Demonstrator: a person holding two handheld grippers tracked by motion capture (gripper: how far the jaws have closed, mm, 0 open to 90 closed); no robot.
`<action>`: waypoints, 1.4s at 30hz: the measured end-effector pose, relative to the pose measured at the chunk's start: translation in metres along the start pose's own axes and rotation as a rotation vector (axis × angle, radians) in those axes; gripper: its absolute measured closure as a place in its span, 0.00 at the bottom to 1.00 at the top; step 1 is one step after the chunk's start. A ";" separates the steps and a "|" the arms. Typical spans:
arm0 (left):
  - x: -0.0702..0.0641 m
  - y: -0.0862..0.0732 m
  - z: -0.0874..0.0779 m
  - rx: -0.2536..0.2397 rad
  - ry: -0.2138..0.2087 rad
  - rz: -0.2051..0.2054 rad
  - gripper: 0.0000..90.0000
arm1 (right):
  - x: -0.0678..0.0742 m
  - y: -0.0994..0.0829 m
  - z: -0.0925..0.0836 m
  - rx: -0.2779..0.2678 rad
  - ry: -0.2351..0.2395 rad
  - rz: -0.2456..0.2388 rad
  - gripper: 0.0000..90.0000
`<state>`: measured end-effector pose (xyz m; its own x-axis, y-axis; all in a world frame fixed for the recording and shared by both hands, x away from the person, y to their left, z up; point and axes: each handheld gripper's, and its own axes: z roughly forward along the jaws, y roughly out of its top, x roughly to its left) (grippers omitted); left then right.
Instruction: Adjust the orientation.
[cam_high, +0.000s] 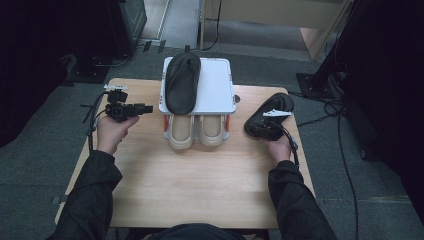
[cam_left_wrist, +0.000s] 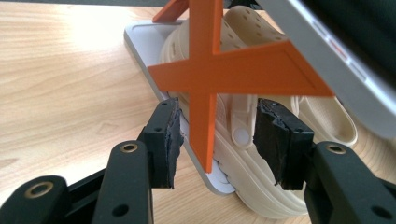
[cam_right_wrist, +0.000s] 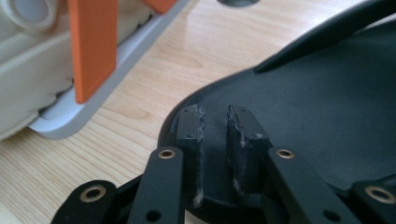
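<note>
A white two-shelf rack (cam_high: 218, 86) with orange side braces (cam_left_wrist: 219, 70) stands at the table's far middle. One black shoe (cam_high: 182, 82) lies on its top shelf, and two beige clogs (cam_high: 181, 131) sit side by side on the lower shelf. My left gripper (cam_high: 145, 108) is left of the rack, level and pointing at it. In the left gripper view my left gripper (cam_left_wrist: 217, 135) stands open around the orange cross brace without touching it, with a beige clog (cam_left_wrist: 247, 140) behind. A second black shoe (cam_high: 274, 109) lies on the table right of the rack. My right gripper (cam_right_wrist: 215, 116) is shut on the near edge of this black shoe (cam_right_wrist: 327, 116).
The wooden table (cam_high: 200, 185) has bare room in front of the rack. A small round hole (cam_high: 237, 98) sits beside the rack's right corner. Cables trail off both table sides onto the grey floor, and dark stands rise at far left and right.
</note>
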<state>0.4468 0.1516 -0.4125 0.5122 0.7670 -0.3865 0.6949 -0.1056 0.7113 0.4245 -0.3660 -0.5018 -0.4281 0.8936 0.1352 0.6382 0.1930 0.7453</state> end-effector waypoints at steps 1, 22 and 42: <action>0.000 -0.004 0.001 -0.003 -0.004 -0.005 0.57 | -0.001 -0.001 0.000 -0.010 0.004 0.006 0.84; 0.010 -0.029 -0.001 -0.024 -0.007 -0.003 0.56 | -0.003 -0.012 -0.011 -0.015 0.024 0.021 0.87; 0.010 -0.026 0.008 -0.015 -0.006 0.033 0.57 | 0.003 -0.022 -0.026 0.001 0.024 0.019 0.87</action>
<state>0.4376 0.1568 -0.4389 0.5379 0.7594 -0.3661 0.6700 -0.1215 0.7324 0.3920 -0.3783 -0.5007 -0.4313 0.8870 0.1650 0.6470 0.1766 0.7417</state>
